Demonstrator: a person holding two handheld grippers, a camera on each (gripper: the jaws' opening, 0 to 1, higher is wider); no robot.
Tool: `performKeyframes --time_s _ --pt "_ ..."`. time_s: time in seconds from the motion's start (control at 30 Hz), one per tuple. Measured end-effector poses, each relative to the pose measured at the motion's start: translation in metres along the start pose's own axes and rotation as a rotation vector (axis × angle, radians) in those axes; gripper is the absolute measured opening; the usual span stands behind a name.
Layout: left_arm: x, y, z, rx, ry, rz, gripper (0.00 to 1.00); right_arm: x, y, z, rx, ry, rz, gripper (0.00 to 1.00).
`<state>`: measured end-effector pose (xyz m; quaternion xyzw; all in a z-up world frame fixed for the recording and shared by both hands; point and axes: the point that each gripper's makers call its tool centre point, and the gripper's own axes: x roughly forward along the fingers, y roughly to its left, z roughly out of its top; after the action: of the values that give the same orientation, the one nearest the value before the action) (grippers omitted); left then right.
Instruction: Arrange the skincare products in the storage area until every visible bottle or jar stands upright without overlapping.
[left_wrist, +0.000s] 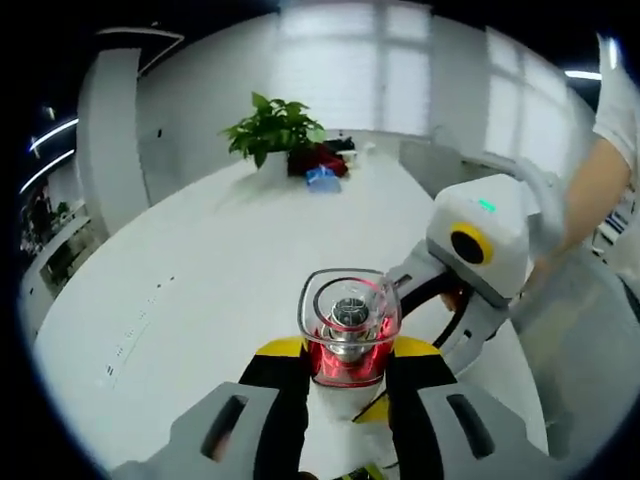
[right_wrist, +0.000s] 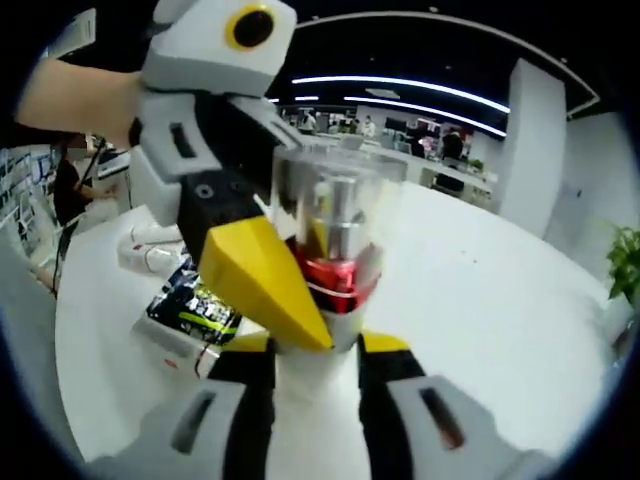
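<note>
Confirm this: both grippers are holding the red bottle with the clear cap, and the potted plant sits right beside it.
Wrong on the plant. The potted plant stands at the table's far end, well away from the red bottle, as the left gripper view shows. Both grippers do hold it.

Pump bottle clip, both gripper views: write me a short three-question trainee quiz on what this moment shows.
1. True or false: the pump bottle with the clear cap lies flat on the white table.
2. What stands at the table's far end in the left gripper view? A) potted plant B) laptop C) lamp
3. Fill in: the left hand-held gripper is shut on the ____.

Key: 1 false, it is held between jaws; 2 A; 3 pump bottle.
</note>
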<state>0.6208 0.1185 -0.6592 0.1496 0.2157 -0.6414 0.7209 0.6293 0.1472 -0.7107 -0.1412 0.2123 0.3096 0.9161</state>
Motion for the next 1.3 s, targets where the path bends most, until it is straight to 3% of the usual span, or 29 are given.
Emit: performKeyframes --time_s 0.53,0.93,1.1,1.2,1.3 --pt "-0.001 0.004 -0.003 -0.027 0.017 0.025 0.27 0.002 0.001 -0.001 -0.003 0.002 0.028 0.34" --pt "-0.021 0.002 -0.006 -0.093 -0.01 0.092 0.44 -0.016 0.01 -0.012 0.035 0.023 0.032 0.48" --pt "-0.039 0.001 -0.016 -0.163 -0.032 0.151 0.52 -0.032 0.016 -0.017 0.079 0.02 0.03 0.55" --pt "-0.052 -0.006 -0.024 -0.243 -0.069 0.199 0.59 -0.044 0.023 -0.023 0.105 0.025 0.034 0.6" --pt "-0.063 -0.016 -0.038 -0.288 -0.069 0.232 0.65 -0.054 0.028 -0.025 0.132 0.025 0.035 0.64"
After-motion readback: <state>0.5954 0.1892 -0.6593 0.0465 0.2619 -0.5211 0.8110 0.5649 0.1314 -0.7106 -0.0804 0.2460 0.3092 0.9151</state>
